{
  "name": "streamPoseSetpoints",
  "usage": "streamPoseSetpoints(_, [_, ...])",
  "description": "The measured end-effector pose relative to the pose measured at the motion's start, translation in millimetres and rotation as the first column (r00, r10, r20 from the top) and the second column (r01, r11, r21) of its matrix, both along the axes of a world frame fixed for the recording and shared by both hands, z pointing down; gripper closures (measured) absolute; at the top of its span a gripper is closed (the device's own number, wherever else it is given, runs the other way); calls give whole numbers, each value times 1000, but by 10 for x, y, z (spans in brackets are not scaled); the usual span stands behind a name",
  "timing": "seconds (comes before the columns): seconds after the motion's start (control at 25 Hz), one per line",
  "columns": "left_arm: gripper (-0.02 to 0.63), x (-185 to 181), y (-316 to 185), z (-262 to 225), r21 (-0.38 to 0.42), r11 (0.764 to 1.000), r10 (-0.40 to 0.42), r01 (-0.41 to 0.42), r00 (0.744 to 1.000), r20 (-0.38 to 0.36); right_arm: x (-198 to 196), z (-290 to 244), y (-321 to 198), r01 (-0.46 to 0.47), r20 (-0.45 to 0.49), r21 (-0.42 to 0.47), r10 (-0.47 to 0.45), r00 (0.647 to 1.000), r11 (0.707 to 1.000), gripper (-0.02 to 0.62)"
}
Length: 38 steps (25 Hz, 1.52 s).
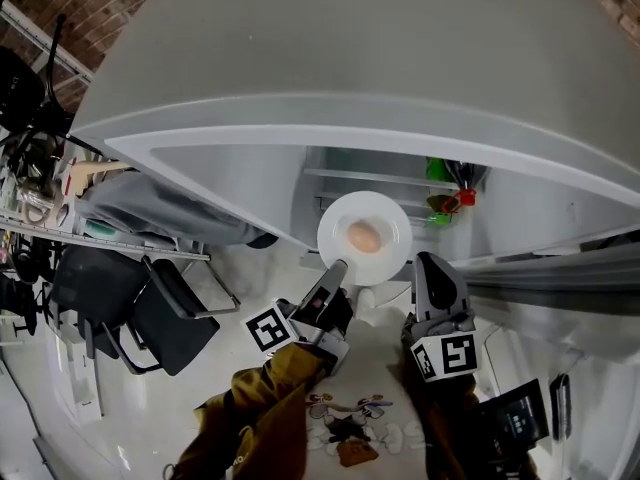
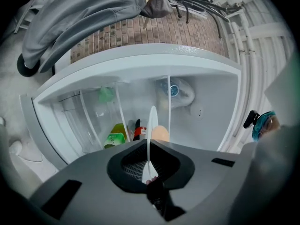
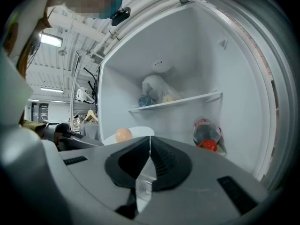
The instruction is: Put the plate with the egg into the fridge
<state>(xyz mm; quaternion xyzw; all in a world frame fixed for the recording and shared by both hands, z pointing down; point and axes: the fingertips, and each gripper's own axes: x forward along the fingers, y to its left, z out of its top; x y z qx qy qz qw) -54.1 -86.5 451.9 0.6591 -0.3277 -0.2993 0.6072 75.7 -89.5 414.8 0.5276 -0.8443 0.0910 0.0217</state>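
Nearest to me, the person's mustard sleeves (image 1: 268, 398) reach out over a pale floor (image 1: 262, 266). Off to the left stands a black chair (image 1: 150, 313), with a grey garment (image 1: 170, 208) hanging just past it. The place looks like a workshop, with cluttered racks on the left.

The left gripper (image 1: 335, 271) is clenched on the near-left rim of the plate (image 1: 365, 238). In the left gripper view that rim runs edge-on between its jaws. The right gripper (image 1: 431, 263) sits just beside the plate's near-right edge. Its jaws are pressed together with nothing between them.

The plate is round, plain and white, and it is held level at the open mouth of the fridge (image 1: 240, 178). A single tan egg (image 1: 364, 236) sits at its middle. I can't tell whether its far edge touches a shelf.

Beyond it, the fridge interior is white and mostly bare. A shelf (image 3: 176, 102) carries a blue-capped bottle (image 3: 145, 100) lying down. On the right side a green bottle (image 1: 437, 170) stands near a red-capped container (image 1: 465, 197). Farthest off, a brick wall (image 1: 90, 8) closes the room behind the fridge.
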Motion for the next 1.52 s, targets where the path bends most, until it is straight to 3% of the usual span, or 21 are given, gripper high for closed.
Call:
streamPoseSetpoints(0.2, [591, 98, -60, -149, 10, 1000, 22, -22, 1000, -1, 61, 57, -20, -12, 60, -36, 14, 998, 999, 588])
streamPoseSetpoints(0.72, [591, 180, -152, -355, -1, 1000, 0, 0, 1000, -20, 132, -172, 34, -25, 53, 21, 24, 998, 999, 588])
streamPoseSetpoints(1.52, [591, 422, -446, -837, 49, 997, -61, 62, 998, -31, 236, -375, 62, -45, 54, 71, 41, 998, 996, 588])
